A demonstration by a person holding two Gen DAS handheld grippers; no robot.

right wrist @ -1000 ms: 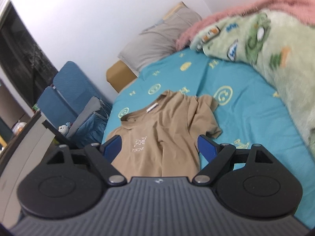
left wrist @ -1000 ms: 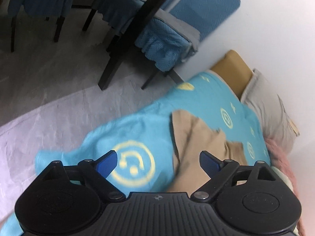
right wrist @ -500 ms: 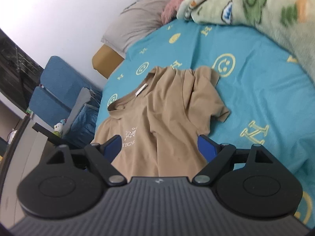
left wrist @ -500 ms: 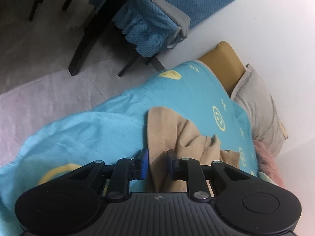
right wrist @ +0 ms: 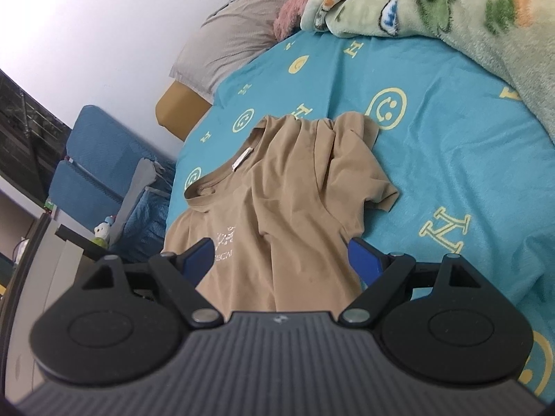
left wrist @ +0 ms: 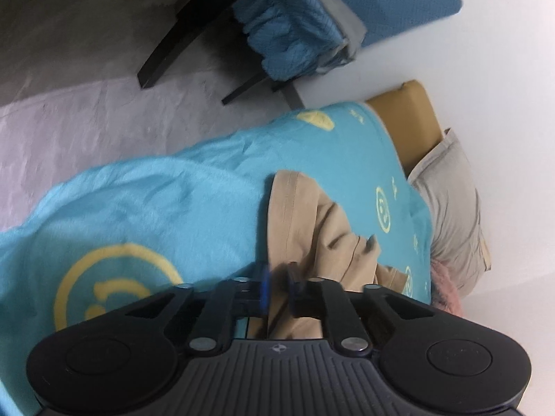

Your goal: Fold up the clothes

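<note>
Shirt: tan short-sleeved cotton T-shirt [right wrist: 277, 190] lies face up on the bed, rumpled, white label showing inside the round collar, small pale print on the chest. One sleeve [right wrist: 367, 180] is bunched and creased on the side toward the green blanket.
Shirt, left view: same tan T-shirt [left wrist: 312, 228] seen from its edge, a stitched hem running up from the gripper.
Left hand-held gripper: left hand-held gripper [left wrist: 277, 291] has its blue pads drawn nearly together, pinching a fold of the tan fabric at the shirt's edge; the pads are motion-blurred.
Right hand-held gripper: right hand-held gripper [right wrist: 281, 260] is spread wide, blue pads on either side of the shirt's lower body, low over the fabric; whether they touch it cannot be told.
Bed cover: turquoise fleece bedspread with yellow smiley faces and letters [right wrist: 451, 145] under the shirt, draping over the bed's edge toward the floor.
Blanket: pale green plush blanket with cartoon prints [right wrist: 468, 10] heaped along the far side, pink fluffy fabric [right wrist: 295, 14] beside it.
Pillow: grey pillow [right wrist: 236, 31] at the head, against a mustard-tan headboard [right wrist: 177, 107].
Beside bed: blue-covered chairs [left wrist: 312, 24] near the white wall; grey floor [left wrist: 86, 86].
</note>
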